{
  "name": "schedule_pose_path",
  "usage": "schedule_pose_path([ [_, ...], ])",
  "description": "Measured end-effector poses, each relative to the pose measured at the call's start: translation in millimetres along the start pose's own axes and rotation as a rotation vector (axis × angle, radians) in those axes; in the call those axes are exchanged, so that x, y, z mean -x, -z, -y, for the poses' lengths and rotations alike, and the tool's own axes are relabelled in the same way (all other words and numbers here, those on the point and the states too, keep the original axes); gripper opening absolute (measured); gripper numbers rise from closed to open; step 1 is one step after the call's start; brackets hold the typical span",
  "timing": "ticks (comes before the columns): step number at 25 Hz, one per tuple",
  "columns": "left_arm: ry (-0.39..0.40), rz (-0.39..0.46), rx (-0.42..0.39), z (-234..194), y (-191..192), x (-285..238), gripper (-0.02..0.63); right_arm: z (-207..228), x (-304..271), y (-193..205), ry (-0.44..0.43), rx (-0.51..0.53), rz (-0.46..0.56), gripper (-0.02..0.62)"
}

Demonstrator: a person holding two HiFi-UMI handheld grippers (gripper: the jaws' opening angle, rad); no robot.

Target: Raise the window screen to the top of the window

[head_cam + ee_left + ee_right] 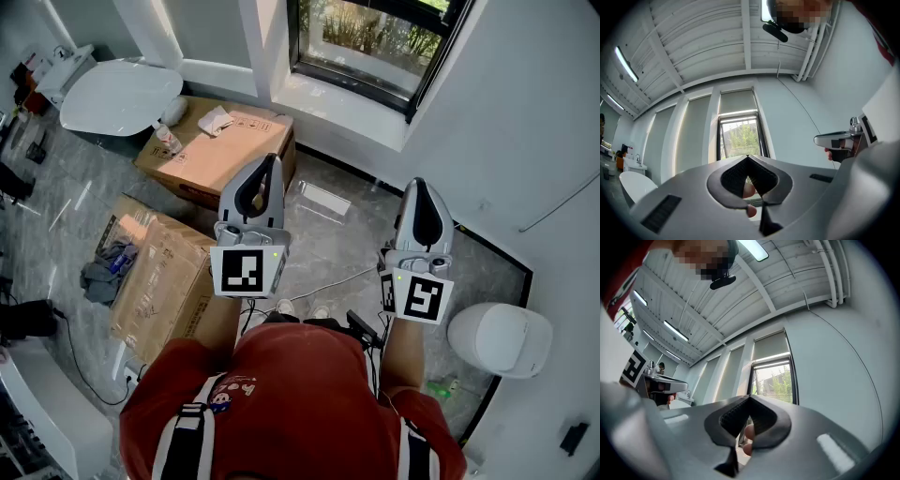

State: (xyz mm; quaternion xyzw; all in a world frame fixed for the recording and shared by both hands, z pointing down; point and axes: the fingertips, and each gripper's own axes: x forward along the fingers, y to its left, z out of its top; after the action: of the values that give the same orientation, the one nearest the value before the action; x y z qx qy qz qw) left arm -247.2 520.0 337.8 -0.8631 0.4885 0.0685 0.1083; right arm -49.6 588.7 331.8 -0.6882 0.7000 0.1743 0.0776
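While both tools sit level before the person's chest, well apart from the wall, neither holds anything. The left gripper (270, 161) and the right gripper (420, 185) each have their jaws pressed together on nothing, tips tilted slightly up toward the window (370, 42). The window screen (737, 101) hangs from the top edge of the window frame and covers only its upper part, with clear glass below. The raise looks not yet begun. The grippers seem carried closed simply for the approach, and one must open to take the screen's bottom edge, or a cord I cannot make out.
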Motion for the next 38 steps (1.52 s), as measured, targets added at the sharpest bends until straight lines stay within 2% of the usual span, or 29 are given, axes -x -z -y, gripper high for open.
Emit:
schedule_pose_path([
  [12, -0.01, -0.033, -0.001, 37, 4, -1, 0.006, 39, 28, -5, 0.018, -0.038, 0.021, 0.009],
  [21, -0.056, -0.084, -0.006, 48, 16, 10, 0.005, 59, 43, 15, 0.012, -0.066, -0.005, 0.009],
  [30, -0.052, -0.069, 0.022, 41, 32, -12, 0.005, 60, 14, 29, -0.017, -0.082, 0.016, 0.009],
  [38, -0.062, -0.06, 0.053, 5, 52, -68, 0.005, 60, -50, 52, -0.019, -0.014, -0.02, 0.009],
])
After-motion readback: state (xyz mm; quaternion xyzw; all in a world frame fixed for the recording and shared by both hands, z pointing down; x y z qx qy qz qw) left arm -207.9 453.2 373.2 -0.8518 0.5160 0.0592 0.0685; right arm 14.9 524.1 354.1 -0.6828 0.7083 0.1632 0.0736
